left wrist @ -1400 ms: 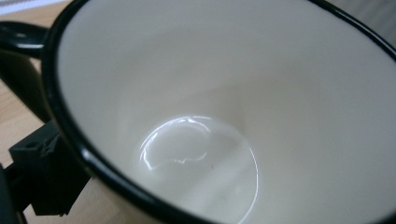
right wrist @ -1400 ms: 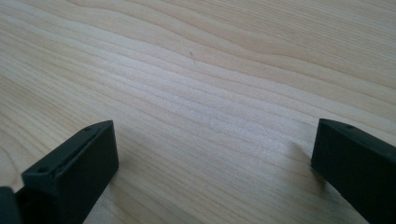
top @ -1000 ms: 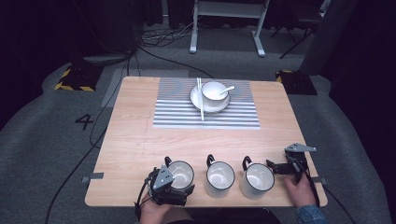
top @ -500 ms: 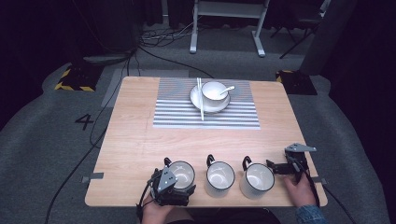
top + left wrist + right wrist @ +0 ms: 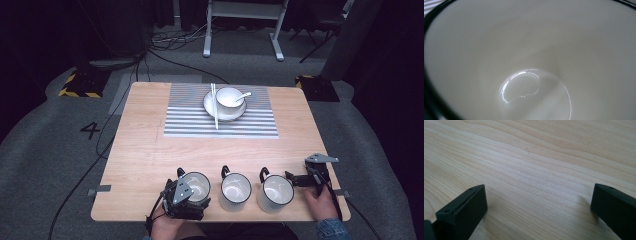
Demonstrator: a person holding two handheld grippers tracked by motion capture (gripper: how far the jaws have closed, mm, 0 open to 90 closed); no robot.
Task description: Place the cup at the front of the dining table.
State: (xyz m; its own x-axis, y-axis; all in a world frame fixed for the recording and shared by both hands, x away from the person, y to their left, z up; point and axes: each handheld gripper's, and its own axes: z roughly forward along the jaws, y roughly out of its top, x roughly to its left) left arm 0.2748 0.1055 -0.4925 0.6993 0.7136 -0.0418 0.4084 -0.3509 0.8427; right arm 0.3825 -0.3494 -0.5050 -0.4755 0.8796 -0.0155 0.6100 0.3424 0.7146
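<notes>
Nothing is shifting between the earlier high views and this one: both grippers and all three mugs are keeping their places.

Left gripper (image 5: 186,196): sitting at the near edge of the table (image 5: 145,150), over the near side of the left mug (image 5: 196,186). Its own camera is looking straight into that mug's glossy white inside (image 5: 534,65), dark rim at the edges; its jaws are out of sight there, so whether they are apart or closed I cannot tell.

Right gripper (image 5: 300,179): lying low at the near right corner, pointing toward the right mug (image 5: 275,192) and just beside it. Its jaws are standing wide apart over bare wood (image 5: 531,170), gripping nothing.

Middle mug (image 5: 235,189): standing between the other two, all three in a row along the near edge, handles turned to the far left.

Striped mat (image 5: 220,120): lying at the far middle of the table, carrying a plate (image 5: 225,106) with a white bowl (image 5: 230,97) on it, a spoon (image 5: 243,95) resting in the bowl, and chopsticks (image 5: 214,106) lying across the plate's left edge.
</notes>
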